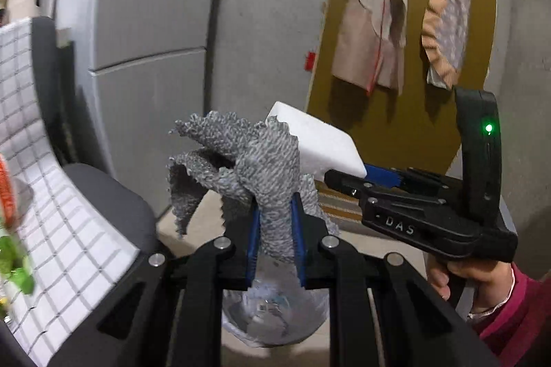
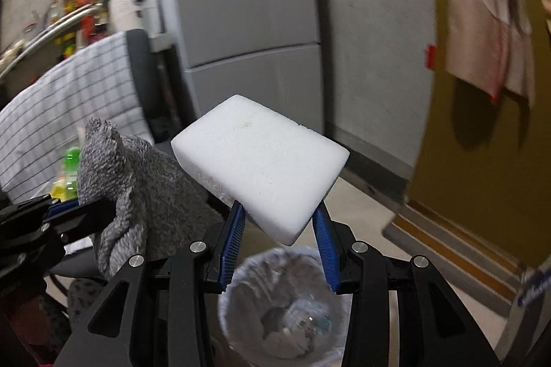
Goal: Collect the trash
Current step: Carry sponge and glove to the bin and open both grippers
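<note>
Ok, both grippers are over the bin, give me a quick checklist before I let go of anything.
1. Left gripper shut on the cloth: ok.
2. Right gripper shut on the sponge: ok.
3. Bin below both loads: ok, its lined mouth shows under each gripper.
4. Sponge directly over the opening: ok in the right wrist view.
5. Cloth's loose ends will clear the rim: cannot tell.
6. Room left in the bin: cannot tell; some trash already lies inside.
</note>
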`<move>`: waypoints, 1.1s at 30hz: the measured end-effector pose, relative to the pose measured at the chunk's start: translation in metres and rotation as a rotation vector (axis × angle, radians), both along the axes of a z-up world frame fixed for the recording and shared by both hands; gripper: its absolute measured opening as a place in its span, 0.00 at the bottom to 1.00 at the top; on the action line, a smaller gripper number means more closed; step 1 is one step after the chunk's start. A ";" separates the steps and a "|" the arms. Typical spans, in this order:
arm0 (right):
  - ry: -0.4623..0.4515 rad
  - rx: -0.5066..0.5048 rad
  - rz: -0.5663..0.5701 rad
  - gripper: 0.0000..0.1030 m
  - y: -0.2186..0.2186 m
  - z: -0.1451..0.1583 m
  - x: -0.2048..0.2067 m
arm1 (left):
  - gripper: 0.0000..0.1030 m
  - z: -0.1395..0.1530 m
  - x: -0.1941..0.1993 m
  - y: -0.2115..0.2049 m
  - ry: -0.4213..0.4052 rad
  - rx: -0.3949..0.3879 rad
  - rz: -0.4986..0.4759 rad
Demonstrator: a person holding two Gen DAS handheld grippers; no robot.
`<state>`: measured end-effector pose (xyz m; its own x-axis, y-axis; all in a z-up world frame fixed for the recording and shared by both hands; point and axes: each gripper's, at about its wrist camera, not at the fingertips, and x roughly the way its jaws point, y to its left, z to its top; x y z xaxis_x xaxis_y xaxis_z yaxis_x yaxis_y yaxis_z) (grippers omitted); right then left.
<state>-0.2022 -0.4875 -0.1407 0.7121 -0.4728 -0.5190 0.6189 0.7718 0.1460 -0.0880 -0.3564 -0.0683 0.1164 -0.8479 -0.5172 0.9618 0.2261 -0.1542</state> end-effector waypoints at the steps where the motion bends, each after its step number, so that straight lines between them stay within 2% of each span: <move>1: 0.009 0.008 -0.012 0.40 -0.004 -0.006 -0.001 | 0.15 -0.005 0.000 -0.005 0.005 0.016 -0.007; 7: 0.105 0.044 -0.063 0.41 -0.017 -0.051 0.003 | 0.16 -0.049 0.010 -0.040 0.054 0.139 -0.025; 12: 0.192 0.119 -0.077 0.42 -0.025 -0.096 0.009 | 0.24 -0.080 0.022 -0.054 0.093 0.222 -0.010; 14: 0.224 0.152 -0.075 0.45 -0.029 -0.109 0.012 | 0.28 -0.090 0.024 -0.059 0.101 0.249 -0.001; 16: 0.254 0.193 -0.071 0.49 -0.033 -0.124 0.017 | 0.39 -0.101 0.028 -0.061 0.117 0.277 0.010; 17: 0.262 0.215 -0.067 0.51 -0.035 -0.131 0.018 | 0.41 -0.104 0.029 -0.061 0.121 0.279 0.014; 19: 0.276 0.244 -0.071 0.61 -0.036 -0.138 0.019 | 0.42 -0.108 0.034 -0.058 0.124 0.286 0.032; 23: 0.244 0.255 -0.083 0.62 -0.038 -0.129 0.015 | 0.42 -0.100 0.045 -0.044 0.132 0.261 0.080; 29: 0.103 0.170 -0.096 0.62 -0.034 -0.073 0.008 | 0.42 -0.070 0.060 -0.006 0.088 0.180 0.191; 33: 0.059 0.113 -0.049 0.62 -0.015 -0.042 0.023 | 0.42 -0.053 0.069 0.025 0.069 0.143 0.270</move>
